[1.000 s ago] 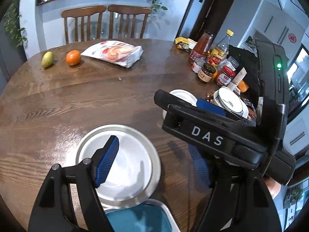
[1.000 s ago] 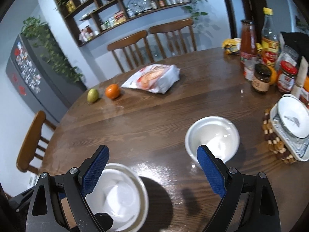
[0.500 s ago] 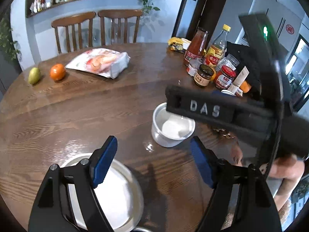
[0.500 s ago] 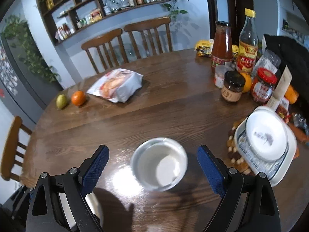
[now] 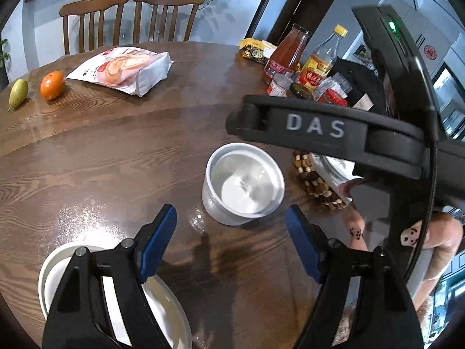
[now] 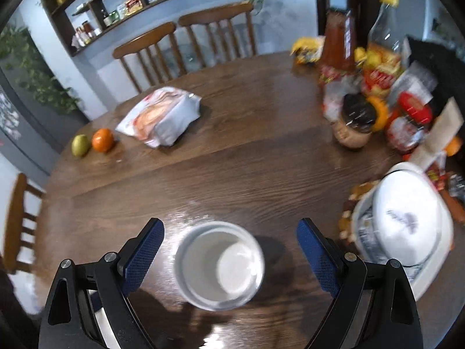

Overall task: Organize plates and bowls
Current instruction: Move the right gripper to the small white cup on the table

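Observation:
A small white bowl (image 6: 219, 264) stands upright on the brown wooden table (image 6: 232, 160). My right gripper (image 6: 230, 226) is open, and the bowl sits in the gap between its blue pads, touching neither. In the left wrist view the same bowl (image 5: 244, 183) lies just ahead of my left gripper (image 5: 230, 212), which is open with nothing between its fingers. A white plate (image 5: 168, 311) lies under the left gripper's left finger. The right tool's DAS-marked bar (image 5: 319, 128) hangs over the bowl. A stack of white dishes (image 6: 407, 221) rests on a beaded mat (image 6: 348, 203) to the right.
Sauce bottles and jars (image 6: 354, 122) crowd the table's right side. A snack bag (image 6: 162, 116), an orange (image 6: 102, 140) and a pear (image 6: 80, 144) lie at the far left. Two chairs (image 6: 186, 46) stand behind. A person's leg (image 5: 354, 226) shows beside the table.
Both grippers have moved right toward the bowl, which now sits nearer and centred between the right fingers. The plate has slid to the left view's bottom corner. Both grippers' jaws look unchanged.

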`<state>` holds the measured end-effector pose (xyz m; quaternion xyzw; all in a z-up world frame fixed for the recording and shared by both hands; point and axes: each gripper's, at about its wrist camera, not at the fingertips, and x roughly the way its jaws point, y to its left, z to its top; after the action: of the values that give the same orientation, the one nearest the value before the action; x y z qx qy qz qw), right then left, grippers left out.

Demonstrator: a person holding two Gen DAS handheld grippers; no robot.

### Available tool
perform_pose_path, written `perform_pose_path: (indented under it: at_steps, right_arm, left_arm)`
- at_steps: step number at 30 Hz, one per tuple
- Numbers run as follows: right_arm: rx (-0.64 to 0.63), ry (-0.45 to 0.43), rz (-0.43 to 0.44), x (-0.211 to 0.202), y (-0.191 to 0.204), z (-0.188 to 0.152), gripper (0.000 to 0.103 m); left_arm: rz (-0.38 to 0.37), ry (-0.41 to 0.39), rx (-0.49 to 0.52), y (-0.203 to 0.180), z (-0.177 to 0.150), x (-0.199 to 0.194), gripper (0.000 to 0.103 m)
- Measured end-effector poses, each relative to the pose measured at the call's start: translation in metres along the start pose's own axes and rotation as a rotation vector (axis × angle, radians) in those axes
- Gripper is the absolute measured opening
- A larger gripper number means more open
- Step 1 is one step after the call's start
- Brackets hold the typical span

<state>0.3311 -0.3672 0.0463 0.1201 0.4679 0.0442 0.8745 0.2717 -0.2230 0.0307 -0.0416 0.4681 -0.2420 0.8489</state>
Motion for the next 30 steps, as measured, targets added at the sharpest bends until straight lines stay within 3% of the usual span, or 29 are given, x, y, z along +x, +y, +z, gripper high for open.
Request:
perform_pose_path:
  at_steps: [3, 16, 30]
  right_arm:
    - [-0.030, 0.021, -0.020, 0.007, 0.004, 0.000, 0.093]
    - [-0.062, 0.095, 0.090, 0.026, -0.003, -0.005, 0.093]
    - [-0.124, 0.138, 0.076, 0.041, -0.004, -0.008, 0.093]
  left_arm:
    - [0.017, 0.010, 0.016, -0.003, -0.001, 0.008, 0.076]
    - [0.018, 0.019, 0.059, -0.010, -0.001, 0.023, 0.075]
    - [0.035, 0.039, 0.122, -0.015, -0.003, 0.037, 0.074]
